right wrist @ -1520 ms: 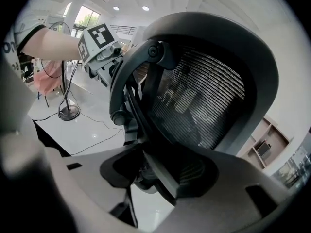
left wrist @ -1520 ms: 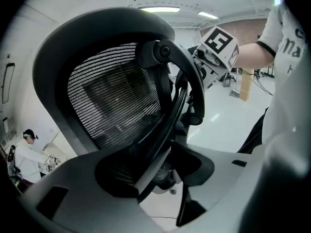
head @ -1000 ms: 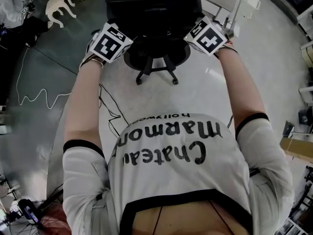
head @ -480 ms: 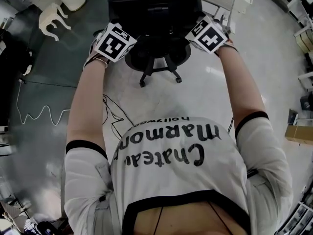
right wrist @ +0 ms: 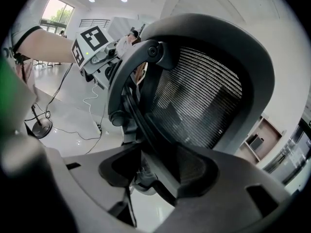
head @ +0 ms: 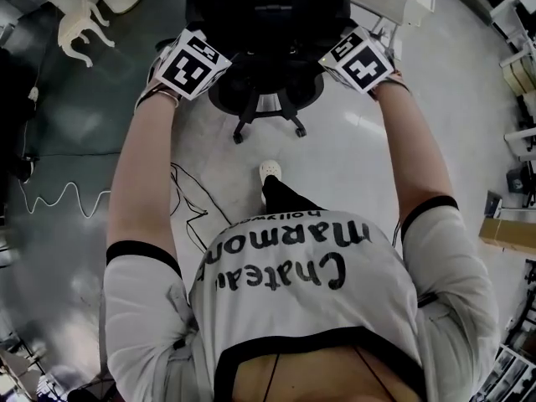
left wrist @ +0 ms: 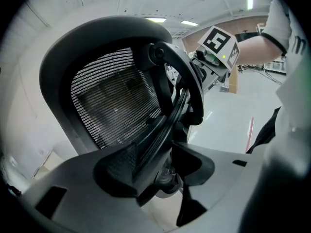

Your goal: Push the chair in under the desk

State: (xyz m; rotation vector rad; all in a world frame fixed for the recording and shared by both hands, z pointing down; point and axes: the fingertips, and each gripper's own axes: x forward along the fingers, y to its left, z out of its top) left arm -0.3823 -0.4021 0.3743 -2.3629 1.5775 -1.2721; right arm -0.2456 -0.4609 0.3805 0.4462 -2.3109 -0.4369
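We held the chair [head: 266, 15] by its backrest's two side edges, left gripper [left wrist: 163, 171] and right gripper [right wrist: 146, 171] both clamped there; open floor [head: 352, 157] surrounded its wheeled base [head: 268, 117].

The head view looks steeply down over the person [head: 310, 308] onto the chair [head: 266, 23], which is well below it. Each gripper view sits right against the chair's mesh back. The left hand-held gripper [left wrist: 165, 176] looks across it rightward, and the right hand-held gripper [right wrist: 146, 171] looks leftward. Each sees the other gripper, and all three views share the chair back.
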